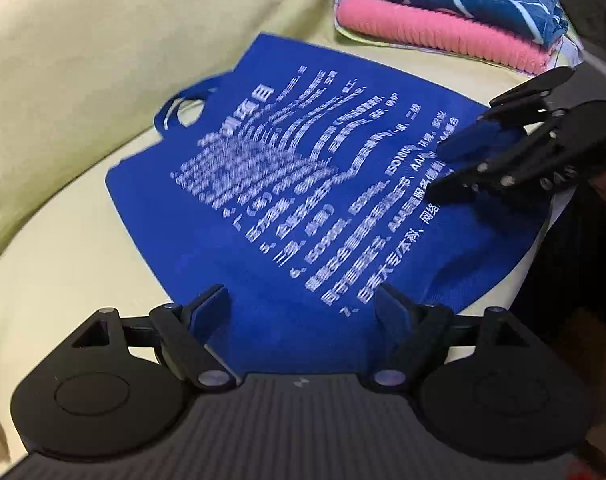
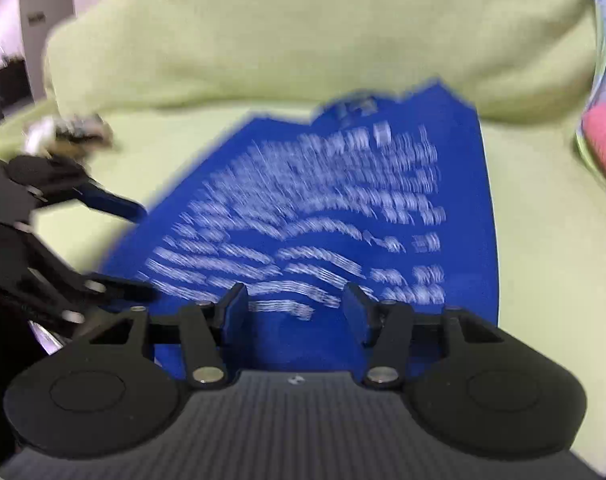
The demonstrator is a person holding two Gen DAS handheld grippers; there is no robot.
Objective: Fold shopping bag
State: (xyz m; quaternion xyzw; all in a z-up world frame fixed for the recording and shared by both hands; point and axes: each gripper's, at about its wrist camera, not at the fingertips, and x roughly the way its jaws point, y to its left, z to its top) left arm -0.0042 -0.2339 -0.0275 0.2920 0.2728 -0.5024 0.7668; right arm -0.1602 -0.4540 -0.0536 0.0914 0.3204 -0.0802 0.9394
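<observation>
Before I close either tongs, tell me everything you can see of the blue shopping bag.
The blue shopping bag looks like thin non-woven fabric, printed on its upper face with rows of white Chinese text, blurred by motion. It lies spread out, unfolded and slightly rippled, on the yellow-green cushion, its looped handles at the far end near the backrest. Both the left tongs and the right tongs are open over its near edge; whether any finger touches the fabric is unclear.

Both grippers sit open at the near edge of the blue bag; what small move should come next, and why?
Probably close both on the near edge. The shopping bag lies flat and unfolded on the yellow-green cover, handles at the far end. The left gripper and right gripper are open with bag fabric between their fingers, so gripping comes before any fold.
</observation>
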